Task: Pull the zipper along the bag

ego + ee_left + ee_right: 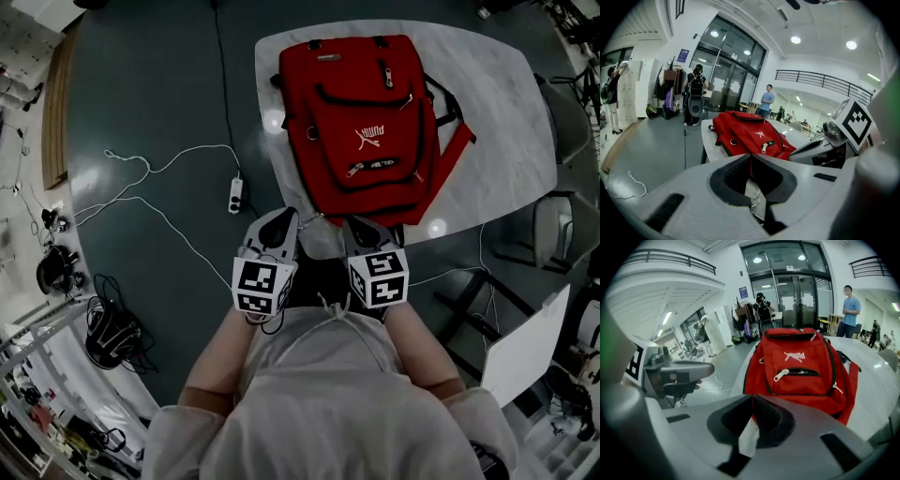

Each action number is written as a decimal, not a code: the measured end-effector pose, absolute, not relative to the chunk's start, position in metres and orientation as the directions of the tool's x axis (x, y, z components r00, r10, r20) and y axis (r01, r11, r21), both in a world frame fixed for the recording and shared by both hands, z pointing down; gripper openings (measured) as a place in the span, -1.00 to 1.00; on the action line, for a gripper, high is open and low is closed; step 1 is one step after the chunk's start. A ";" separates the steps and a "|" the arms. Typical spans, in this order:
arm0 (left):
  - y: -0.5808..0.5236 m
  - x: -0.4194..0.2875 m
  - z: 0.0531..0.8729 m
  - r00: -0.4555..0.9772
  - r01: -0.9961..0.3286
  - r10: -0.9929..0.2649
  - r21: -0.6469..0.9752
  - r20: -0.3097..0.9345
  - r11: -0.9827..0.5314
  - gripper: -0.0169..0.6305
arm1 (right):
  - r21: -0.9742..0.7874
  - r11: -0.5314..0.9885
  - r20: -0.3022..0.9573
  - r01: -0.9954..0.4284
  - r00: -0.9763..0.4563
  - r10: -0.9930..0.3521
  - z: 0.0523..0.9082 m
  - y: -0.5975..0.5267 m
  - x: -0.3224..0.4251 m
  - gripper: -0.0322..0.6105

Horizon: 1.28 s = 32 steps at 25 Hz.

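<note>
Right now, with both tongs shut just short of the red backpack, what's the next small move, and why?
Probably open the right tongs and ease them toward the silver zipper pull on the front pocket of the backpack: they and the left tongs are shut, short of it.

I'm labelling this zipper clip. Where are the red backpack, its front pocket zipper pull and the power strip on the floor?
red backpack (352, 117), head view, its red front panel.
front pocket zipper pull (781, 375), right gripper view, the silver tab.
power strip (235, 195), head view, its white body.

Red backpack (370, 122) lies face-up on white table (502, 112).
</note>
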<state>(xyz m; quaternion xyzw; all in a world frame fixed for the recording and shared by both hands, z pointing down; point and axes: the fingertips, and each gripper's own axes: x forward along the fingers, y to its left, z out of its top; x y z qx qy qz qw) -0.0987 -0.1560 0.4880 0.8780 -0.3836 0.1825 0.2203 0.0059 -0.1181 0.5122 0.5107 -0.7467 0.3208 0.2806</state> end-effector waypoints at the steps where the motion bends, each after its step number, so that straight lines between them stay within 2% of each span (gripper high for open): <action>1: -0.157 -0.096 0.495 0.639 -0.749 -0.587 0.230 0.497 -0.621 -0.89 | -0.195 0.280 0.768 -0.940 -0.324 -0.552 0.521 -0.117 0.007 -0.81; 6: -0.148 -0.089 0.531 0.637 -0.720 -0.537 0.177 0.553 -0.671 -0.89 | -0.181 0.355 0.843 -0.917 -0.331 -0.424 0.563 -0.111 0.008 -0.81; 17: -0.114 -0.069 0.589 0.593 -0.716 -0.425 0.206 0.684 -0.667 -0.88 | -0.166 0.422 0.892 -0.892 -0.317 -0.321 0.610 -0.109 0.016 -0.81; 18: -0.113 -0.067 0.592 0.589 -0.710 -0.418 0.196 0.692 -0.676 -0.82 | -0.166 0.434 0.891 -0.886 -0.323 -0.318 0.611 -0.110 0.015 -0.81; 19: -0.112 -0.065 0.595 0.586 -0.702 -0.410 0.185 0.699 -0.687 -0.61 | -0.166 0.447 0.890 -0.879 -0.329 -0.315 0.611 -0.111 0.015 -0.81; 20: -0.111 -0.063 0.597 0.583 -0.694 -0.402 0.176 0.706 -0.698 -0.49 | -0.168 0.460 0.890 -0.872 -0.335 -0.310 0.611 -0.111 0.015 -0.81; 30: -0.111 -0.052 0.611 0.552 -0.686 -0.357 0.167 0.753 -0.708 -0.48 | -0.233 0.487 0.881 -0.842 -0.395 -0.260 0.611 -0.108 0.014 -0.81; 32: -0.113 -0.052 0.614 0.540 -0.693 -0.353 0.166 0.764 -0.702 -0.56 | -0.234 0.490 0.877 -0.840 -0.400 -0.266 0.611 -0.109 0.013 -0.81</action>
